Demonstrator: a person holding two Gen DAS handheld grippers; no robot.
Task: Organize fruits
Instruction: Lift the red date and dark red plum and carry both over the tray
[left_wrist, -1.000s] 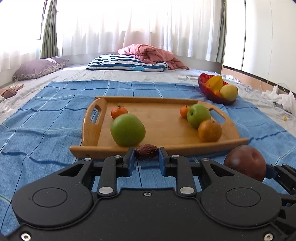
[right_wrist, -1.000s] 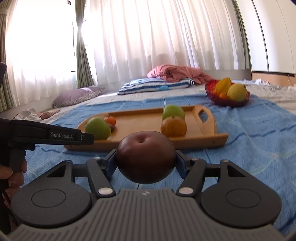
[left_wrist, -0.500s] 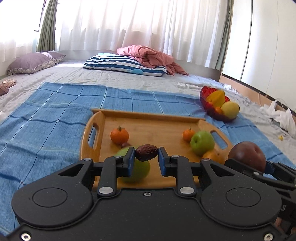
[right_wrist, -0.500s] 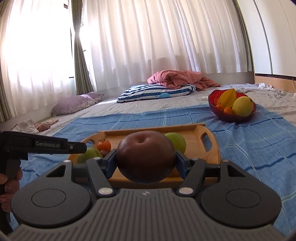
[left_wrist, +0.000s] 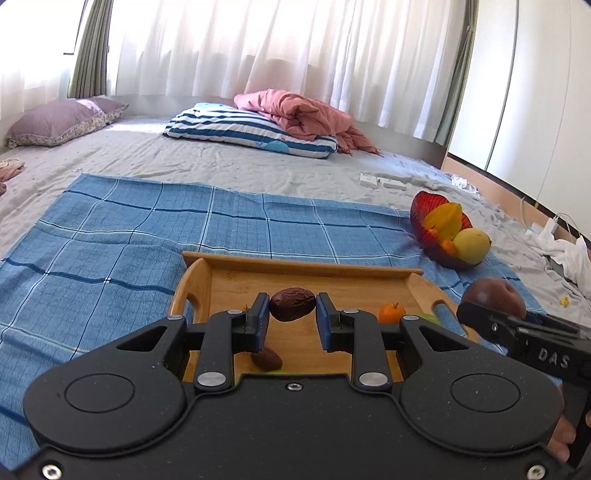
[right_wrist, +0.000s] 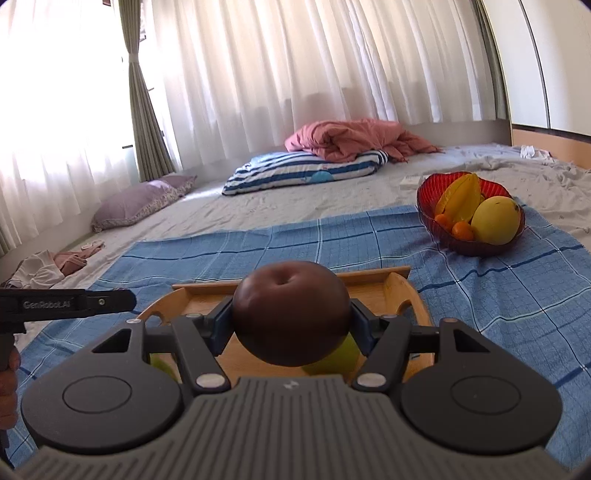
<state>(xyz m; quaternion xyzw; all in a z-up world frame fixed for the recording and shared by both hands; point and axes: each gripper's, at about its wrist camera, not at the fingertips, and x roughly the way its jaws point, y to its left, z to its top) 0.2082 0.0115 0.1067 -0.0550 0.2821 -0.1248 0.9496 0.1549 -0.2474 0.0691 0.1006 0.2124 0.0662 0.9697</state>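
A small wrinkled dark date (left_wrist: 292, 304) is pinched between the pads of the left gripper (left_wrist: 291, 317), held above the wooden tray (left_wrist: 306, 266). A large dark round fruit (right_wrist: 291, 318) is clamped across its widest part by the right gripper (right_wrist: 291, 325), also over the tray.

Risks, as judged:
- The date is held near the fingertips only; a jolt or a slight easing of the pads could let it slip down onto the tray.
- The round fruit is smooth and looks heavy; a tilt of the gripper could let it roll out between the pads.
- The two grippers are carried close together, so a collision between them is possible if both are steered to the red bowl (right_wrist: 432, 188).
- The bowl already holds a star fruit (right_wrist: 460, 199), a yellow mango (right_wrist: 495, 220) and small oranges, so an added fruit could roll off the pile.

A second date (left_wrist: 266, 359) and a small orange (left_wrist: 392, 312) lie on the tray.

Surface: a blue checked cloth (left_wrist: 122, 236) spread over a grey sheet, soft and uneven. Room: white curtains, a striped pillow (left_wrist: 251, 131), a pink blanket, a purple cushion.
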